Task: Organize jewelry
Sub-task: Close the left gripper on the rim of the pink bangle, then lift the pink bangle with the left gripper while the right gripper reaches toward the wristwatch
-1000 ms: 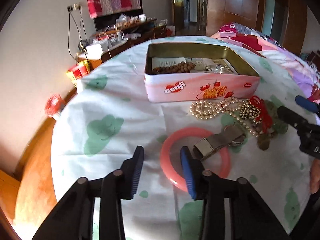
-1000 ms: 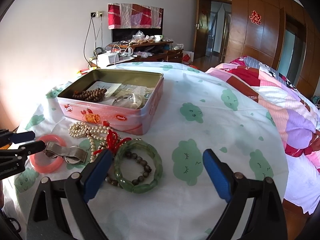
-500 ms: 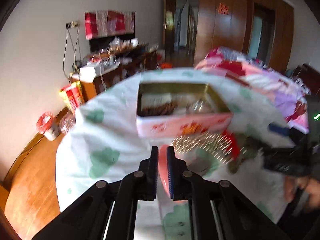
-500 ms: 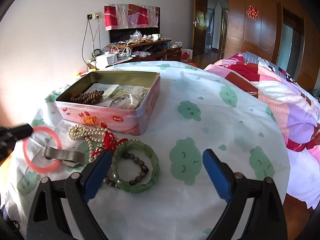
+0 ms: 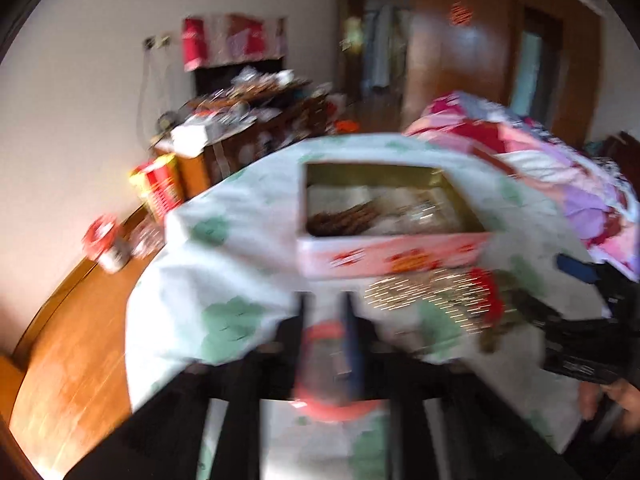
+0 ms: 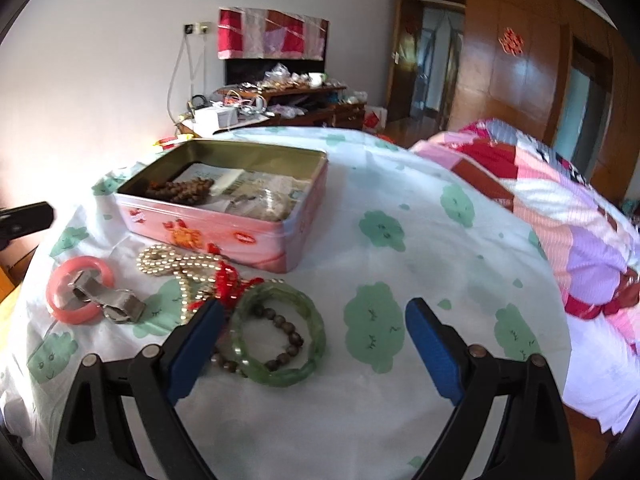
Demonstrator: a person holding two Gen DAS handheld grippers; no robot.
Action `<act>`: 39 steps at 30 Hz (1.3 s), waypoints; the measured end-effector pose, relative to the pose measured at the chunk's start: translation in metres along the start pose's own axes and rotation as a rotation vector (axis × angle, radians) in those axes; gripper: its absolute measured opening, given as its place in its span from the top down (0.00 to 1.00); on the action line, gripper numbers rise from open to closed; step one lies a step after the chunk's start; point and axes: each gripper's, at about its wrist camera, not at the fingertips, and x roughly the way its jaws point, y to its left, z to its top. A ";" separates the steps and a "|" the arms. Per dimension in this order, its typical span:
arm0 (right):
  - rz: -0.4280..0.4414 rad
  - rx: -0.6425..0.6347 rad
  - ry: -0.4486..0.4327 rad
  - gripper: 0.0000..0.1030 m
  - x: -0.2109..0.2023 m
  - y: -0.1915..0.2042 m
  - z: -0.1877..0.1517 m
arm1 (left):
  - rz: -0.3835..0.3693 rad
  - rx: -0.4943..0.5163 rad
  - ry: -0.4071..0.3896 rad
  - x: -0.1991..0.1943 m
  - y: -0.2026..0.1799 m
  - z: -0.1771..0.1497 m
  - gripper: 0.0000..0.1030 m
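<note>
Right wrist view: pink bangle (image 6: 80, 290) lies lower left on the table (image 6: 400, 380), ungripped. Left hand-held gripper (image 5: 328, 316) has just been opening; right hand-held gripper (image 6: 316, 344) gapes empty. Next: grasp the bangle firmly and carry it to the tin (image 6: 224, 232).

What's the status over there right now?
Left gripper jaws just opened, empty. Right gripper open, empty. Pink bangle flat on cloth, metal clasp overlapping its rim.

Home bedroom: quilted bed (image 6: 560, 208), wooden wardrobe (image 6: 516, 68), cluttered dresser (image 6: 280, 104)
</note>
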 end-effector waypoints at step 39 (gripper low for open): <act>0.350 -0.277 0.228 0.69 0.044 0.103 0.015 | 0.122 -0.045 0.127 0.035 0.026 -0.032 0.31</act>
